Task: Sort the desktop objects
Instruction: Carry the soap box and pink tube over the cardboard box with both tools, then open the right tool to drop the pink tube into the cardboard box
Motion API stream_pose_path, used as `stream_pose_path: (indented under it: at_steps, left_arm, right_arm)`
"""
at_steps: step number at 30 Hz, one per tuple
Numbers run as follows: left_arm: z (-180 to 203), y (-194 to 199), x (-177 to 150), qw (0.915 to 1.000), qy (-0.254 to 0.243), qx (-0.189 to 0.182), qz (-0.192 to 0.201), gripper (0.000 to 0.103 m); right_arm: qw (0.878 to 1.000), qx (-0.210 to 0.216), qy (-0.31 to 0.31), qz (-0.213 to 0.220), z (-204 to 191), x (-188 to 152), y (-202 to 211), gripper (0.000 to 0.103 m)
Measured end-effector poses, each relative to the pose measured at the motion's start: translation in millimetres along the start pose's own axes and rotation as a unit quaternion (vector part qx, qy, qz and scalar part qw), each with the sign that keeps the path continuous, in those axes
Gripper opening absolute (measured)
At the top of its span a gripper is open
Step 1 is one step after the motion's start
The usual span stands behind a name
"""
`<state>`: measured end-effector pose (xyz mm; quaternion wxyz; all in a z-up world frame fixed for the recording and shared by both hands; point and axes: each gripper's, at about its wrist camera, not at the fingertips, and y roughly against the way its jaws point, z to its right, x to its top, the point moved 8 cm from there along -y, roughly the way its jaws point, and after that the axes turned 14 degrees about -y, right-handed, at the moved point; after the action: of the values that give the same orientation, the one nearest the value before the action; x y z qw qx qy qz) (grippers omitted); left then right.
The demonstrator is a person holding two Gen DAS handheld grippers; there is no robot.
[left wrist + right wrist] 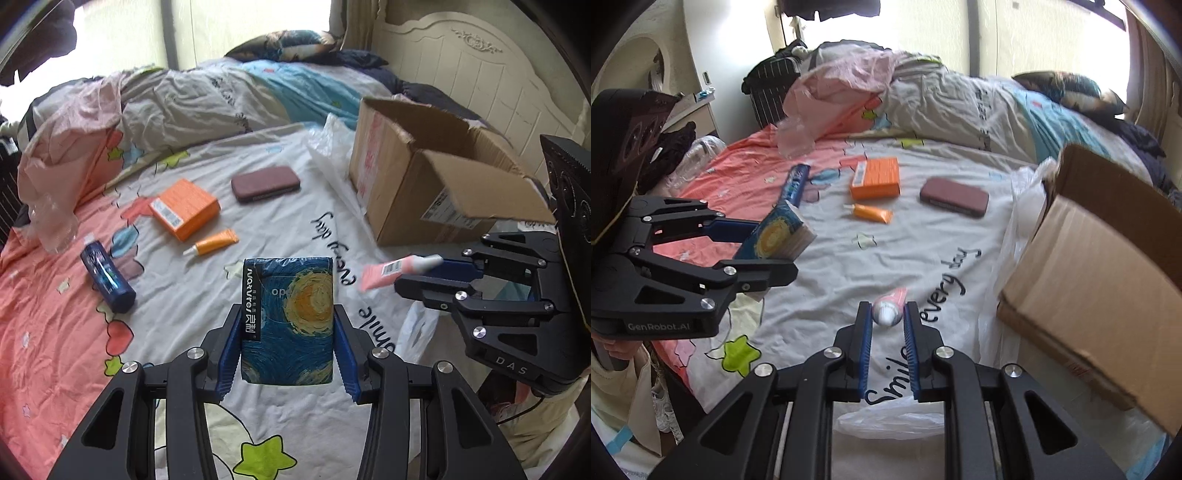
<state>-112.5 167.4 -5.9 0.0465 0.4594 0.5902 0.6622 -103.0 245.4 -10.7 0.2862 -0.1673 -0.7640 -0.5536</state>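
- Nearest, the left gripper (287,325) pinches a blue tissue pack (288,321) above the bedsheet (207,295).
- To its right, the right gripper (885,314) clamps a pink tube (888,308) by its white cap end.
- Farther off lie an orange tube (212,243), orange box (184,208), maroon case (265,183) and, left, a blue bottle (107,275).
- Far right stands an open cardboard box (424,177).

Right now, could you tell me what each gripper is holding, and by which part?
The left gripper clamps the blue tissue pack across its two long sides. The right gripper pinches the pink tube at its white cap end.
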Motion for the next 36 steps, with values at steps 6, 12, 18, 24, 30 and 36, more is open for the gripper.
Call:
stream_pose_path:
  at_steps: [6,12,18,24,30,36]
  left_arm:
    - [3.0,22.8,20.2,0.9997,-0.008,-0.001,0.024,0.047]
    - [8.8,32.0,34.0,0.9994,-0.017,-0.001,0.031,0.046]
    - [25.6,35.5,53.0,0.9983,-0.042,-0.009,0.039,0.047]
    - [37.7,34.9,78.1,0.9972,-0.052,-0.020,0.050,0.047]
    - [67.1,24.9,106.5,0.9941,-0.085,-0.038,0.055,0.047]
    - [96.7,14.9,134.8,0.9896,-0.118,-0.056,0.060,0.047]
  right_arm:
    - [1.000,-0.002,0.010,0.015,-2.8,13.2,15.7,0.016]
    - [0.999,-0.010,0.002,0.044,9.5,29.8,40.6,0.016]
    - [0.997,-0.017,-0.006,0.074,22.0,46.4,65.8,0.016]
    - [0.994,-0.043,-0.024,0.095,51.7,58.1,88.1,0.016]
    - [0.991,-0.072,-0.037,0.108,80.1,67.0,103.6,0.016]
    - [0.988,-0.100,-0.061,0.105,116.1,72.5,104.2,0.016]
